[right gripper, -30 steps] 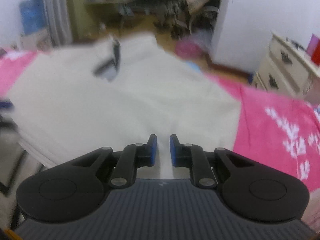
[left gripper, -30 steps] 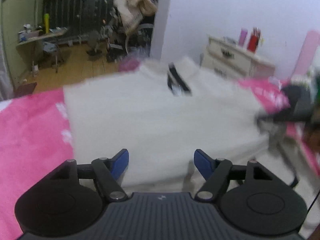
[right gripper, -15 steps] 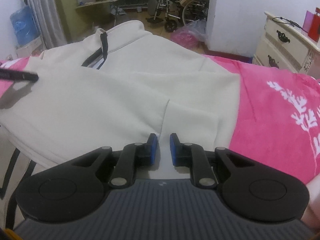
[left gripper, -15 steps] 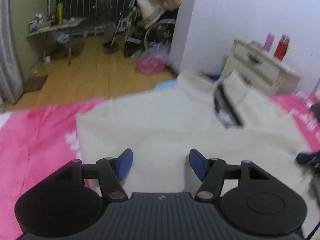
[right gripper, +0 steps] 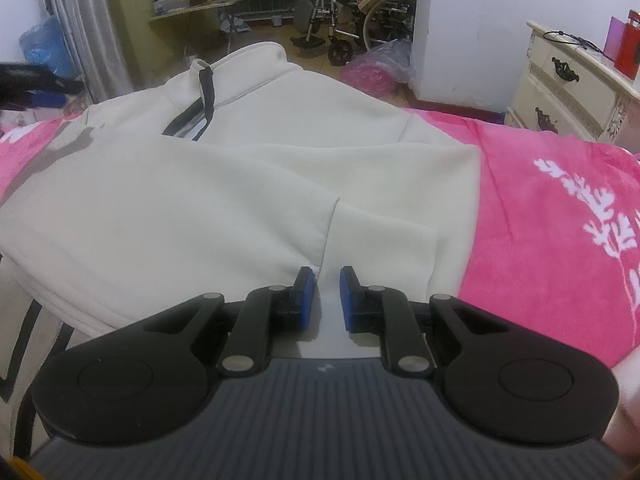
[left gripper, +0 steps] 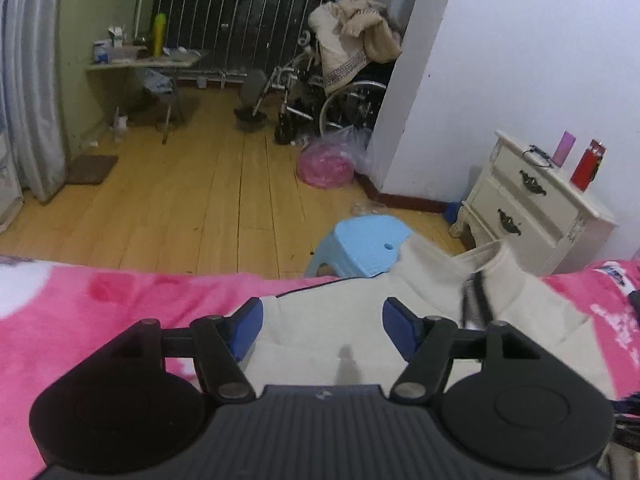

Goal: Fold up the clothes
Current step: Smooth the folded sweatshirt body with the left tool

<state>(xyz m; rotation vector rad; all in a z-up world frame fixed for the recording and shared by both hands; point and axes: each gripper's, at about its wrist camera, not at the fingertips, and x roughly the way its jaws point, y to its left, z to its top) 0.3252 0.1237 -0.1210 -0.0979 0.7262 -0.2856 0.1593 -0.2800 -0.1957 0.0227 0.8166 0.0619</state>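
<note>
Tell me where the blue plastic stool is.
In the left wrist view the blue stool stands on the wooden floor just beyond the bed's edge, right of centre, behind the cream sweatshirt collar, left of the white nightstand.

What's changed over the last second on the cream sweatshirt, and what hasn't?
The left gripper swung off toward the sweatshirt's left edge, over the pink blanket; its jaws, opening a little just now, are empty. The right gripper stayed put, nearly shut at the hem.
</note>
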